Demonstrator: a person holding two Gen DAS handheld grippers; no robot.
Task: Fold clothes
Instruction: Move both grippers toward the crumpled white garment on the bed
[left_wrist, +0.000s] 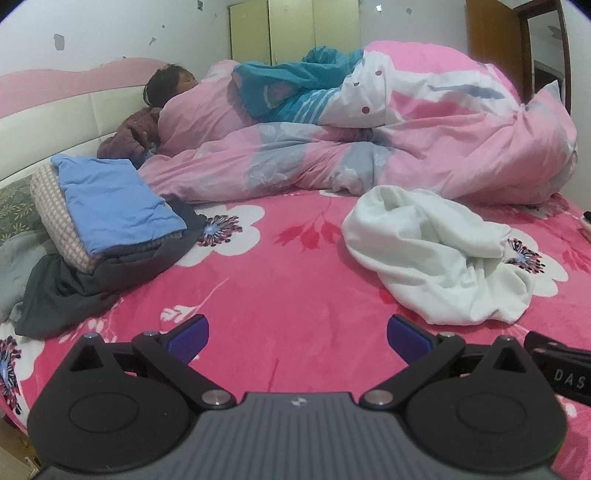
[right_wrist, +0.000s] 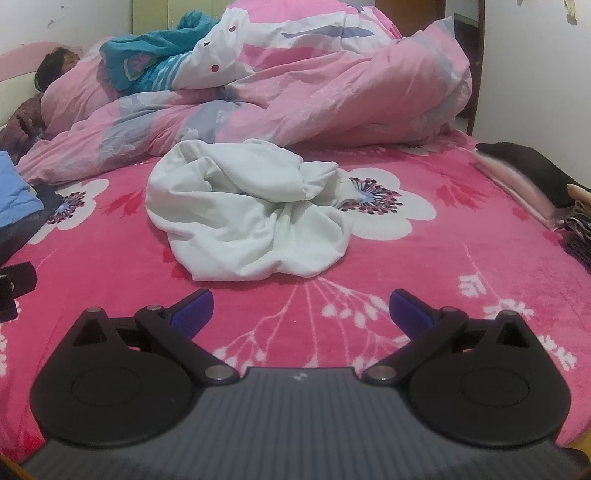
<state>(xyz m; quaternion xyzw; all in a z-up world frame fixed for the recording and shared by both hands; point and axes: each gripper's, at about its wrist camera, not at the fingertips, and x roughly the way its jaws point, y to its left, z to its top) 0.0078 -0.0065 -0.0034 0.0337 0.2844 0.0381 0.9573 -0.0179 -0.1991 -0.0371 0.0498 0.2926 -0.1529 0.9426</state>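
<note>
A crumpled white garment lies in a heap on the pink flowered bedspread. My left gripper hovers over the bedspread in front of the heap and to its left, jaws wide open and empty. My right gripper stands just short of the heap's near edge, also open with nothing between its blue pads. The edge of the right gripper shows at the right of the left wrist view.
A stack of folded clothes with a blue piece on top sits at the left by the headboard. A person lies under a bunched pink quilt across the far half. Dark and patterned items lie at the right edge.
</note>
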